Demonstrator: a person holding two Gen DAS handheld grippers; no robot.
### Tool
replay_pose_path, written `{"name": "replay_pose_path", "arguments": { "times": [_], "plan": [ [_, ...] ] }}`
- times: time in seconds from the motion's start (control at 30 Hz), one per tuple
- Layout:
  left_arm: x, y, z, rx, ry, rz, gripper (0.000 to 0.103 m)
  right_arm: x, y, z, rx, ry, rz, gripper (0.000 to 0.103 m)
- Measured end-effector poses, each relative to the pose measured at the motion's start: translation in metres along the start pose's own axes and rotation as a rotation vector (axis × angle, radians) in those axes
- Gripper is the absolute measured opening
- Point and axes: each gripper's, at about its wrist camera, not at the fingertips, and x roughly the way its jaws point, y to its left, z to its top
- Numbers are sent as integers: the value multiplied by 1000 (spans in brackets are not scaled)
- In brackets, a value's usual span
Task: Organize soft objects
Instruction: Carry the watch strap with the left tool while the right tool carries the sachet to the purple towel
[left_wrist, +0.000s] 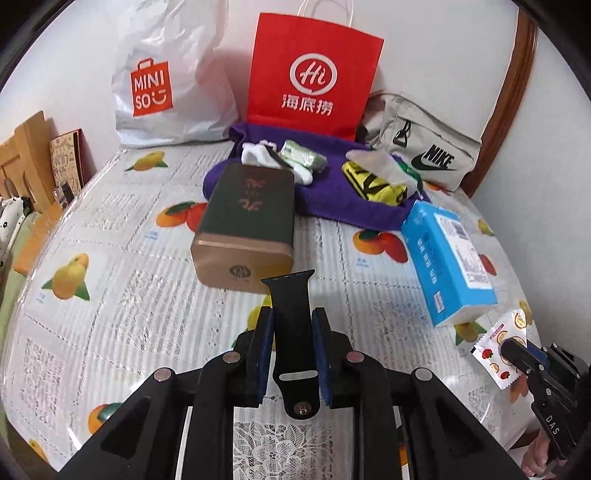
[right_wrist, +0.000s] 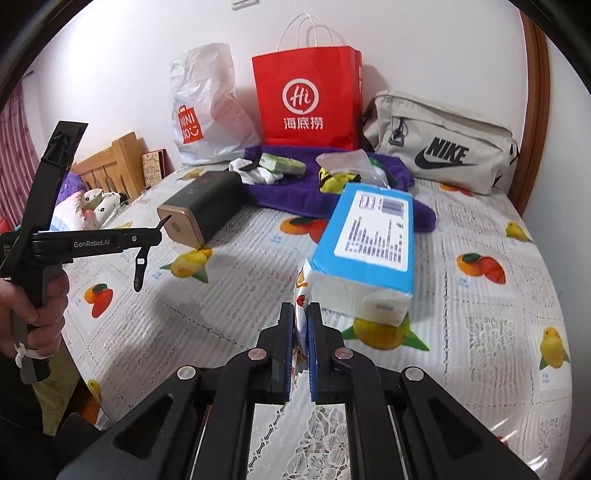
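Observation:
My left gripper (left_wrist: 291, 319) is shut on a black watch strap (left_wrist: 290, 302) and holds it above the table; the strap also hangs from it in the right wrist view (right_wrist: 142, 266). My right gripper (right_wrist: 303, 314) is shut on a small fruit-print sachet (right_wrist: 302, 295), which also shows at the right edge of the left wrist view (left_wrist: 498, 350). A purple towel (left_wrist: 332, 199) lies at the back with white socks (left_wrist: 266, 157), a green packet (left_wrist: 303, 157) and a yellow-black item in clear plastic (left_wrist: 376, 177) on it.
A dark green and gold tin (left_wrist: 247, 225) lies mid-table. A blue tissue pack (left_wrist: 448, 258) lies to the right. A white Miniso bag (left_wrist: 166, 81), a red paper bag (left_wrist: 314, 74) and a beige Nike bag (left_wrist: 421, 147) stand along the back wall. The fruit-print tablecloth (left_wrist: 110, 240) covers the table.

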Motion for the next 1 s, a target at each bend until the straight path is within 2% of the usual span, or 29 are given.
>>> {"name": "replay_pose_path", "arguments": {
  "times": [0.57,1.0],
  "plan": [
    [-11,-2,43,-5,-61,-7,20,8,-8,55,-18,-36,1,7],
    [-5,-4,76,-2,-85,-15,20,25,-13,93,-24,-44,1,7]
  ]
}}
